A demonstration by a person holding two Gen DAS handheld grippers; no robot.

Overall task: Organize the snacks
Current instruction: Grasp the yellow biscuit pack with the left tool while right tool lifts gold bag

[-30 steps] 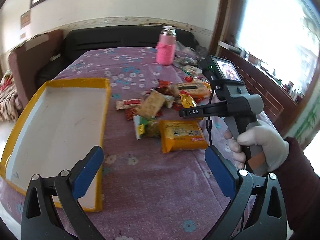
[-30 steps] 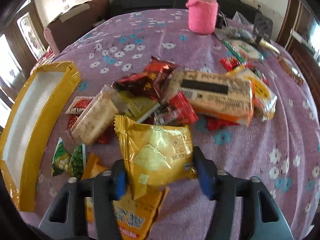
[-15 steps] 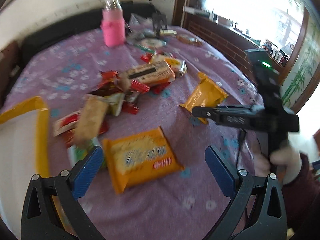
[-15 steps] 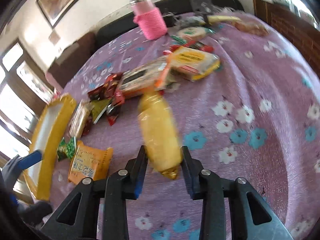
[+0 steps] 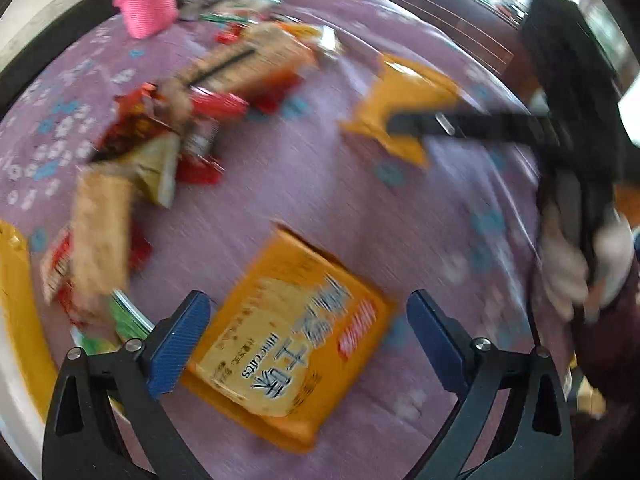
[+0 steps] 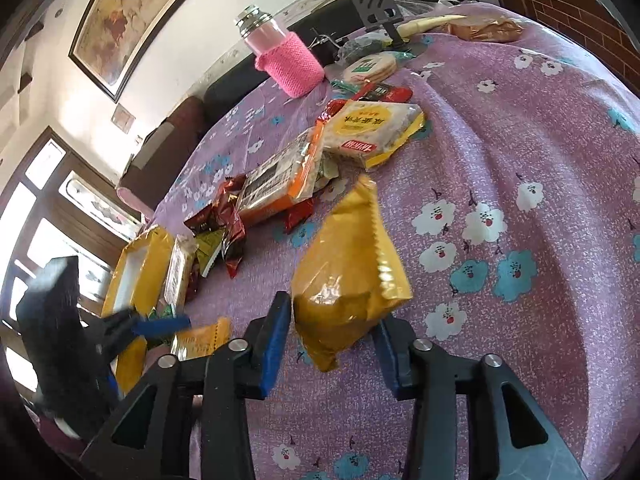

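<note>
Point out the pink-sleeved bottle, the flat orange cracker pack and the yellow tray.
pink-sleeved bottle (image 6: 294,66), right wrist view, knitted sleeve
flat orange cracker pack (image 5: 288,332), left wrist view, printed face
yellow tray (image 6: 150,264), right wrist view, near wall

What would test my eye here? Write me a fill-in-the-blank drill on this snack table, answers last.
1. The knitted sleeve on the bottle is ___.
2. The left gripper hovers with its jaws ___ over the orange cracker pack.
3. The flower-print tablecloth has a ___ ground.

Missing words: pink; open; purple
</note>
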